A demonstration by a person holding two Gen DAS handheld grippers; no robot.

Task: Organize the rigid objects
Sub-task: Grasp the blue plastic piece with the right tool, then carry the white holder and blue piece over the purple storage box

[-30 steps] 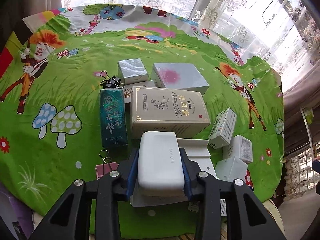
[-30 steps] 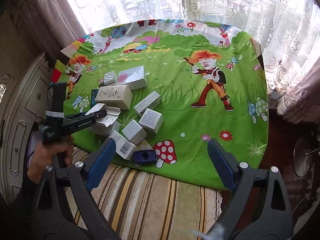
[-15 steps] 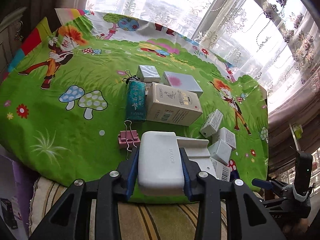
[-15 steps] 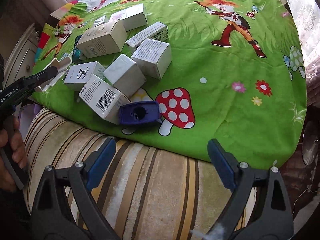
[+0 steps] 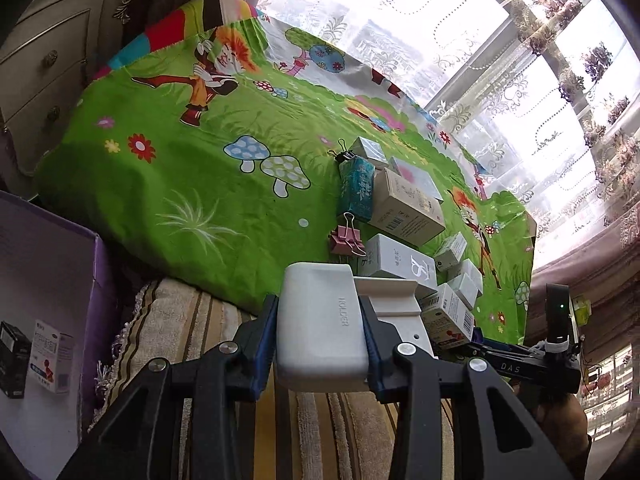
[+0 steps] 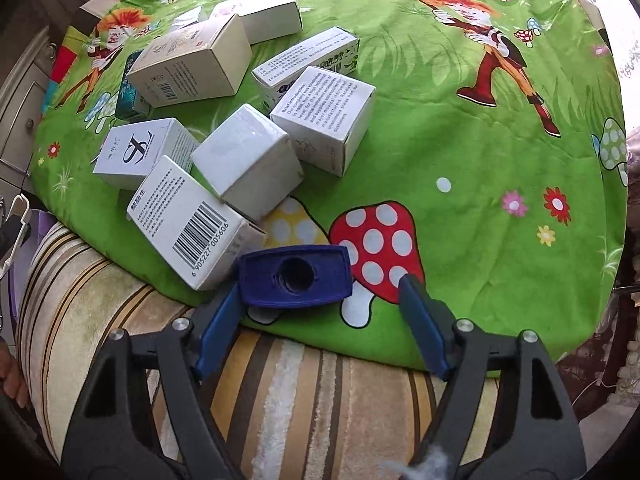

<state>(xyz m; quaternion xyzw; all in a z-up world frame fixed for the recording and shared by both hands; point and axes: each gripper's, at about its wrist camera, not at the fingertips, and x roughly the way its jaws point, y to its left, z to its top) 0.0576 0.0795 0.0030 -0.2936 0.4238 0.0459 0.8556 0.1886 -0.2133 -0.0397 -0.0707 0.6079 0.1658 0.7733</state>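
Note:
My left gripper [image 5: 322, 330] is shut on a white plastic holder [image 5: 320, 320] marked HOLDER and holds it above the striped cushion [image 5: 180, 328], off the near edge of the green cartoon cloth [image 5: 180, 168]. My right gripper [image 6: 320, 300] is open, with its fingers on either side of a dark blue rectangular piece with a round hole [image 6: 294, 276] that lies at the near edge of the cloth [image 6: 480, 160]. Its left finger touches the piece; the right finger stands apart. Several white cartons [image 6: 246, 166] lie in a cluster just behind.
A purple box [image 5: 48, 288] holding small cartons stands at the left. Binder clips [image 5: 346, 236], a teal carton [image 5: 356, 188] and a beige carton [image 5: 408, 208] lie on the cloth. A white dresser [image 5: 44, 40] is at the far left, lace curtains behind.
My left gripper has drawn back and to the left with the holder, off the cloth. My right gripper has come down and forward around the blue piece.

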